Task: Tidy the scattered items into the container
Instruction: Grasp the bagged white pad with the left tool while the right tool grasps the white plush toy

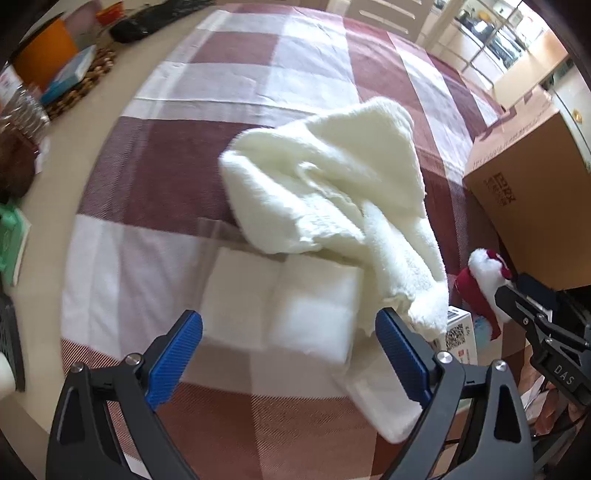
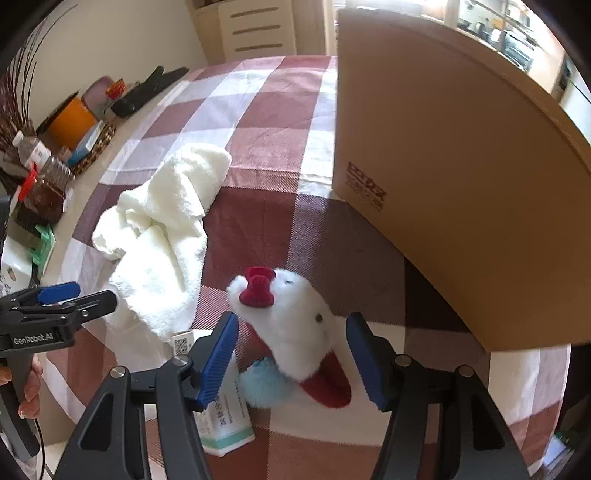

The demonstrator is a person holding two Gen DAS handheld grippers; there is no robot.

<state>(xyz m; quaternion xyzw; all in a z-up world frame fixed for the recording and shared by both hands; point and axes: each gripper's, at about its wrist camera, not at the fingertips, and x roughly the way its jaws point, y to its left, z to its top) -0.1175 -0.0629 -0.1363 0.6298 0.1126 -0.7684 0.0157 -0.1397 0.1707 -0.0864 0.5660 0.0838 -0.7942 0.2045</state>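
A crumpled white fleece cloth lies on the red-and-white checked tablecloth. It partly covers a flat white packet. My left gripper is open and empty just in front of that packet; it also shows in the right wrist view. My right gripper is open, its jaws on either side of a white plush toy with a red bow, not closed on it. A small white box with a QR code lies beside the toy. The cardboard box stands just behind and right.
Along the table's left edge are an orange container, a blue box on a woven mat, jars, a green item and a black object. A white dresser stands behind the table.
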